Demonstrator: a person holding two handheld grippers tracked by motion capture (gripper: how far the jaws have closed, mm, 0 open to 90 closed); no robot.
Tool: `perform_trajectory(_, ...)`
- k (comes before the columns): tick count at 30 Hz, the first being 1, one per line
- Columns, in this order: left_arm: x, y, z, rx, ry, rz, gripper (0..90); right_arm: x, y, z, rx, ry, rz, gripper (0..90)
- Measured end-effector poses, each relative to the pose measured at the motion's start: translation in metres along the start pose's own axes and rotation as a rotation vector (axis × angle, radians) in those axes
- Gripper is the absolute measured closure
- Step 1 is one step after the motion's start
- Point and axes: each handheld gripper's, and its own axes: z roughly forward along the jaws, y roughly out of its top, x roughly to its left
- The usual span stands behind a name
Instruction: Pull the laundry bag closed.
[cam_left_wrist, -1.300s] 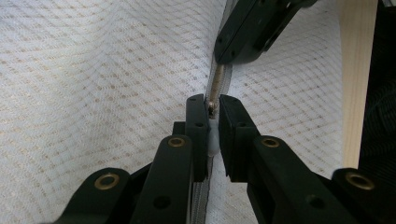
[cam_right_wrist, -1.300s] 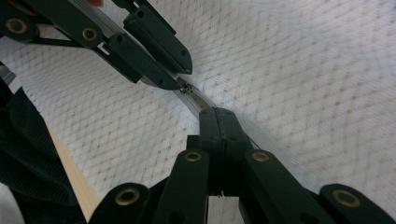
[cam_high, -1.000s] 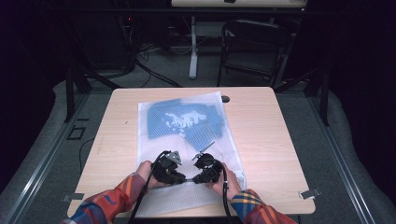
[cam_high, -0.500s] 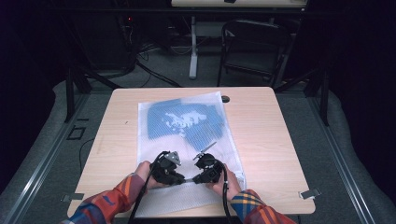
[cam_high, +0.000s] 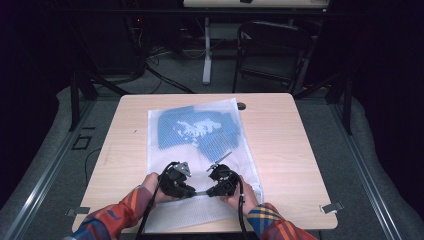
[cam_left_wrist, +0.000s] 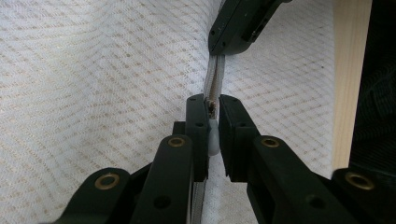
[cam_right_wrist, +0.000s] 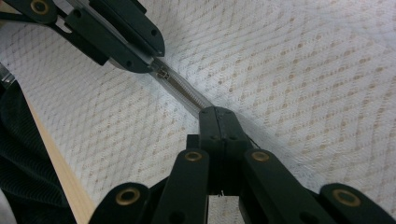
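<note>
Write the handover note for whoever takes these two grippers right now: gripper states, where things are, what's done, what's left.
Left gripper: closed on the zipper slider of the white mesh bag.
Right gripper: shut on the zipper tape, a short way along from the slider.
Bag: flat on the wooden table, blue garment inside, zipper along its near end.
Done: both grips are set, with the zipper stretched between them.
Left: probably sliding the zipper; which way can't be told from this.

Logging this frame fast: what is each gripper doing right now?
Left gripper: closed on the zipper pull of the mesh bag.
Right gripper: closed on the zipper tape.
</note>
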Motion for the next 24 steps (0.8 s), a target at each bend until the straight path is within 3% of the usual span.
perform_trajectory(3,-0.001,0.000,-0.001,0.011,0.017,0.002,83.0,0.000,0.000,0.000,0.002,-0.001,-0.002,90.0)
perform_trajectory(24,0.003,-0.011,-0.010,0.018,0.021,-0.016,83.0,0.000,0.000,0.000,0.004,-0.004,-0.010,90.0)
